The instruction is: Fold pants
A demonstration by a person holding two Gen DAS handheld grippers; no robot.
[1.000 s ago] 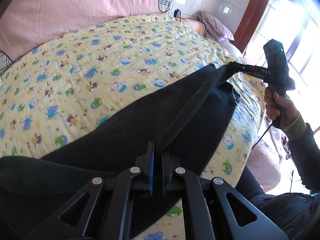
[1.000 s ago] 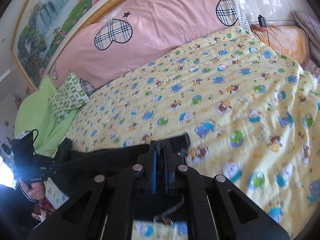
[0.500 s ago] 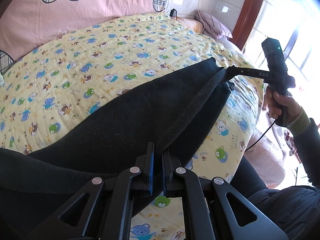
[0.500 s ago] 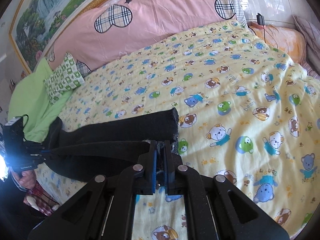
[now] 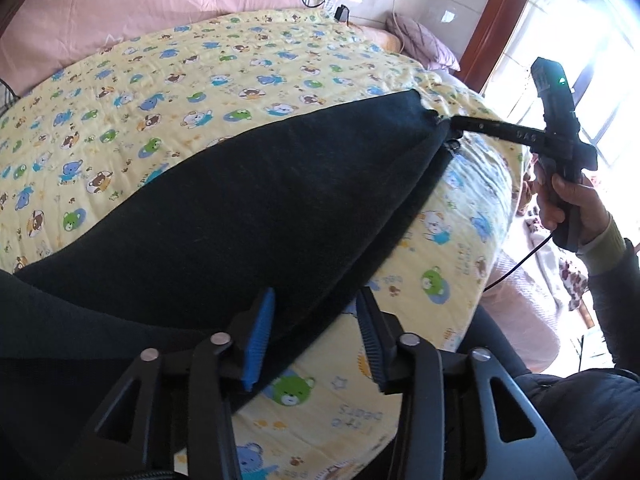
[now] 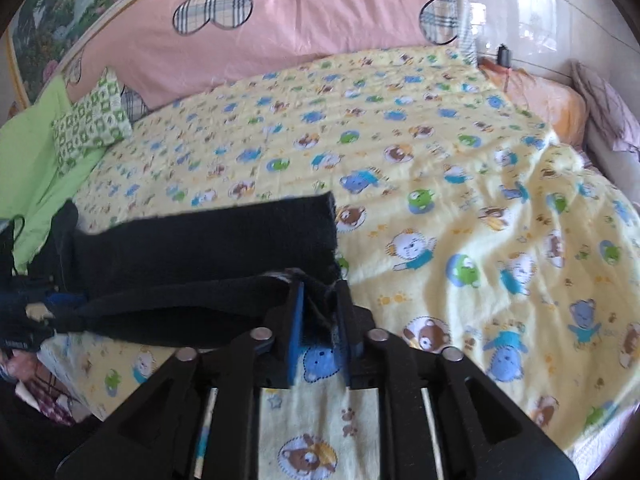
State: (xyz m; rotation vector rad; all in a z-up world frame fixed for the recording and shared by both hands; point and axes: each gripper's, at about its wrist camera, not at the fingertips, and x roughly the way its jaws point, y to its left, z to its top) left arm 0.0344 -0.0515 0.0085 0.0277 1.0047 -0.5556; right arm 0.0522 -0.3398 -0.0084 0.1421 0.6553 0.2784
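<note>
Black pants (image 5: 248, 208) lie folded lengthwise across the yellow cartoon bedspread (image 5: 200, 64). My left gripper (image 5: 316, 320) is open, its blue pads on either side of the pants' near edge, no longer pinching it. In the right wrist view the pants (image 6: 208, 248) stretch to the left, and my right gripper (image 6: 320, 300) has its jaws partly apart around the cloth's corner. In the left wrist view the right gripper (image 5: 456, 124) touches the far corner of the pants.
A pink headboard cushion (image 6: 300, 36) runs along the back. Green pillows (image 6: 84, 124) lie at the left. The bed's front edge (image 5: 460, 320) drops off close to the pants. A window (image 5: 580, 60) and wooden frame stand at the right.
The pants were lowered flat onto the bed. My left gripper opened and let go of the cloth. My right gripper's jaws have started to part.
</note>
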